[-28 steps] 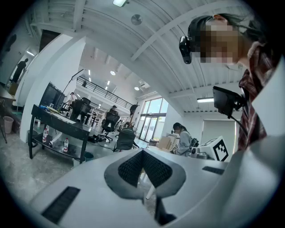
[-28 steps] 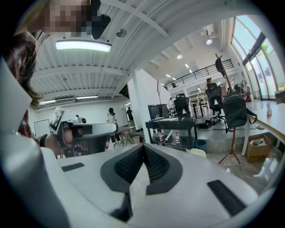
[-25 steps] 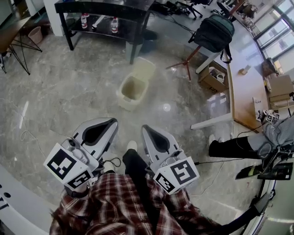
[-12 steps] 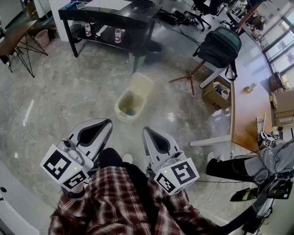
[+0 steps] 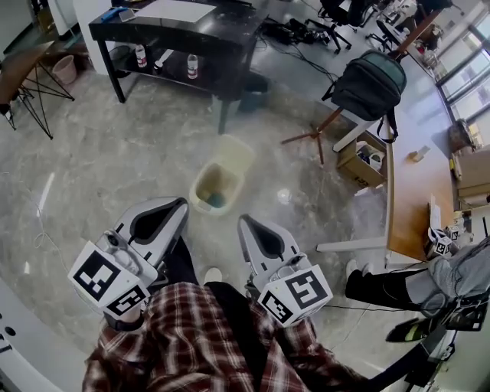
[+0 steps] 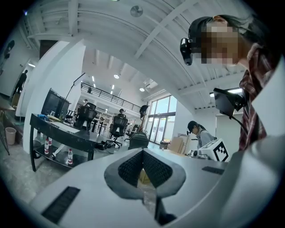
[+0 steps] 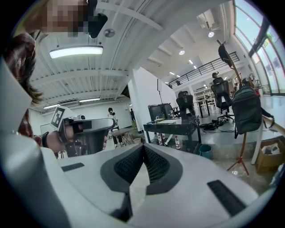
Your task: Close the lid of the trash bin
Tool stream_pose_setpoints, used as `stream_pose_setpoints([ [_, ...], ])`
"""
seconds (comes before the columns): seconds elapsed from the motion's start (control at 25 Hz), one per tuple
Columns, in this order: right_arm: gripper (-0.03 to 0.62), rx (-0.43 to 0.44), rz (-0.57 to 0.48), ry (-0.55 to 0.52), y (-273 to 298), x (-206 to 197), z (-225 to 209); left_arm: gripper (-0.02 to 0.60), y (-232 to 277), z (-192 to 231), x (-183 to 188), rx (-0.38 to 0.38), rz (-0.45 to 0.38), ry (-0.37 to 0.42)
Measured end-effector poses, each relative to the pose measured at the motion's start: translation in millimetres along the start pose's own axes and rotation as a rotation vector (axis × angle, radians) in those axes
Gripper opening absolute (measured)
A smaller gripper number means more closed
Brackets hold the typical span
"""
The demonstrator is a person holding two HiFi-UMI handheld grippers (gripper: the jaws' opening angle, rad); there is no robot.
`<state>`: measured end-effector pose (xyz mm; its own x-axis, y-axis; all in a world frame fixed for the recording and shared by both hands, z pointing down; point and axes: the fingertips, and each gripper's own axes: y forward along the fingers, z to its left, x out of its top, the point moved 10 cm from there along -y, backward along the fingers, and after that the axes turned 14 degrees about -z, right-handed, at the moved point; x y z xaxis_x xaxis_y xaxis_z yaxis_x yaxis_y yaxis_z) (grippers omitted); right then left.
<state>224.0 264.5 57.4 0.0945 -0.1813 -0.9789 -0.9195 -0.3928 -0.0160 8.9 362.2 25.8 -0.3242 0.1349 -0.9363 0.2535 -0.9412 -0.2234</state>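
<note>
The cream trash bin [image 5: 208, 184] stands on the grey marble floor ahead of me in the head view. Its lid [image 5: 236, 153] is up, tilted back on the far side, and something teal lies inside. My left gripper [image 5: 158, 219] and right gripper [image 5: 260, 234] are held close to my body, well short of the bin, pointing toward it. Both have their jaws together with nothing between them. In the left gripper view the left gripper [image 6: 142, 152] shows only a sliver of the bin between its pads. The right gripper [image 7: 143, 147] looks across the room.
A black desk [image 5: 184, 23] with bottles [image 5: 192, 65] on its lower shelf stands behind the bin. A backpack [image 5: 367, 84] hangs on a stand at right, by a cardboard box [image 5: 361, 162] and a wooden table [image 5: 409, 176]. A seated person's leg [image 5: 383, 287] is at right.
The bin has drawn nearer and lower in the head view as I step toward it. Both grippers stay shut and in the same place by my body.
</note>
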Motion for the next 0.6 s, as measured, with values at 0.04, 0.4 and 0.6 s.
stream_pose_setpoints([
  [0.04,0.012,-0.006,0.004,-0.001,11,1,-3,0.009,6,11,1,-0.006,0.001,-0.006],
  [0.4,0.012,-0.138,-0.015,-0.005,141,-12,-40,0.009,70,149,11,-0.137,0.060,-0.016],
  [0.6,0.013,-0.291,-0.023,0.015,205,-14,-55,0.009,117,224,19,-0.270,0.140,-0.030],
])
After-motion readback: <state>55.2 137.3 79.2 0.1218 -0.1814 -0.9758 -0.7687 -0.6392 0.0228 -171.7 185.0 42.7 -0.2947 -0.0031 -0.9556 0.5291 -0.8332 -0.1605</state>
